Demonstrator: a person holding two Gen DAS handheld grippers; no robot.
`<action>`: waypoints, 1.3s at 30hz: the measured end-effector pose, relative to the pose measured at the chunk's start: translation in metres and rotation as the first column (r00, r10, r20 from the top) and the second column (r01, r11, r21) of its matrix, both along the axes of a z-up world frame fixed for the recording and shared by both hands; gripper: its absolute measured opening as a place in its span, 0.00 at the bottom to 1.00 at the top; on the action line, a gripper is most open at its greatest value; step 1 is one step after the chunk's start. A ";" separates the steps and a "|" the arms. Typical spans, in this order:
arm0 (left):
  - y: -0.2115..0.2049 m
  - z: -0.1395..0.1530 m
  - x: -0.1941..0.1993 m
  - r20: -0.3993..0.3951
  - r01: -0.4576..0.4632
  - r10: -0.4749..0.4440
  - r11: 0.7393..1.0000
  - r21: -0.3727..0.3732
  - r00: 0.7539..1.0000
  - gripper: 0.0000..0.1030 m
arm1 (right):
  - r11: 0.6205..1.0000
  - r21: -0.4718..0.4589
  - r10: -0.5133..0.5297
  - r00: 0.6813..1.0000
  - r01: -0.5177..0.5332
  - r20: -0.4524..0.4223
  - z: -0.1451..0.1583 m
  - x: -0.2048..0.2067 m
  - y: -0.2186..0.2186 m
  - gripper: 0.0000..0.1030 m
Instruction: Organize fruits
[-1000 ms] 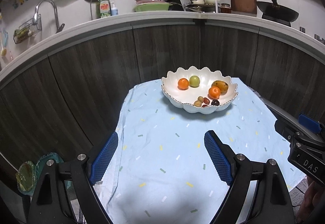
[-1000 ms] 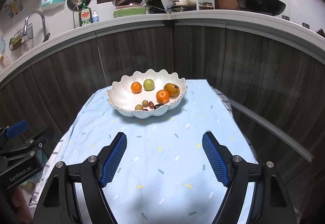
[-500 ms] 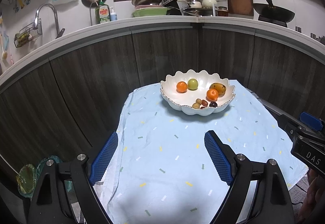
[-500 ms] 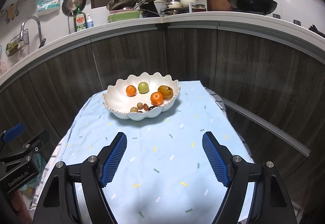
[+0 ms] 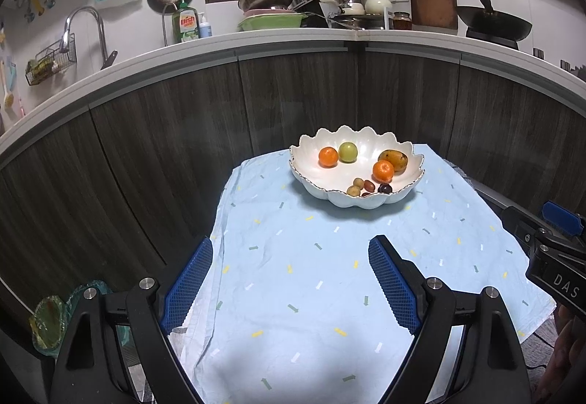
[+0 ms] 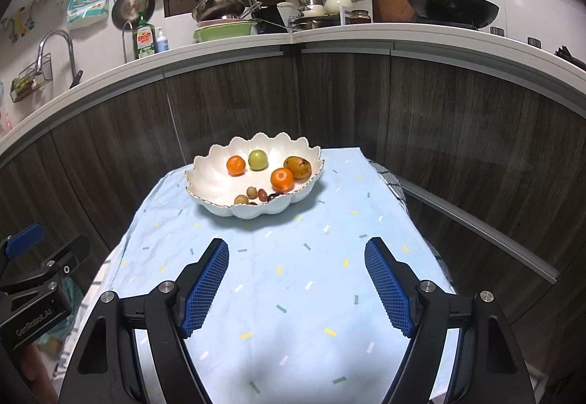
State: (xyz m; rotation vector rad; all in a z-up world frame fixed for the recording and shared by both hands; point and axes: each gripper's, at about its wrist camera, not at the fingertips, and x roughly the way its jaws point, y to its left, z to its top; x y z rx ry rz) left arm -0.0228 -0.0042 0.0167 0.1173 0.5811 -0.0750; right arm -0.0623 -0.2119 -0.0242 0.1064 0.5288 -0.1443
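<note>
The white scalloped ceramic bowl [image 5: 357,200] sits at the far end of the bench, on a pale blue cloth with small dash marks [image 5: 311,275], close to the cloth's far edge. The near half of the cloth is open. Inside lie two oranges, a green round fruit [image 5: 347,151] and a yellow-brown mango [image 5: 393,160], long axis running left to right, plus small brown fruits, possibly longans. The left gripper [image 5: 291,279] and right gripper [image 6: 296,281] hover with fingers spread, holding nothing. The right gripper's body reads "DAS"; a green bottle [image 5: 185,23] reads "dish".
</note>
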 end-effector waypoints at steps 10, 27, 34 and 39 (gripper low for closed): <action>0.002 0.001 0.001 0.006 -0.010 0.010 1.000 0.000 1.000 0.86 | 1.000 -0.002 0.000 1.000 0.000 -0.001 0.000 0.000 0.001 0.75; 0.001 0.000 0.001 0.002 -0.003 0.003 1.000 -0.003 1.000 0.86 | 1.000 0.000 -0.001 1.000 0.001 -0.002 0.000 0.000 0.001 0.75; 0.001 0.000 0.001 0.001 -0.001 0.001 1.000 -0.003 1.000 0.86 | 1.000 -0.001 0.000 1.000 0.000 -0.001 0.000 0.000 0.001 0.75; 0.001 0.000 0.001 0.000 0.000 0.000 1.000 -0.003 1.000 0.86 | 1.000 0.000 0.000 1.000 0.000 -0.001 0.000 0.000 0.001 0.75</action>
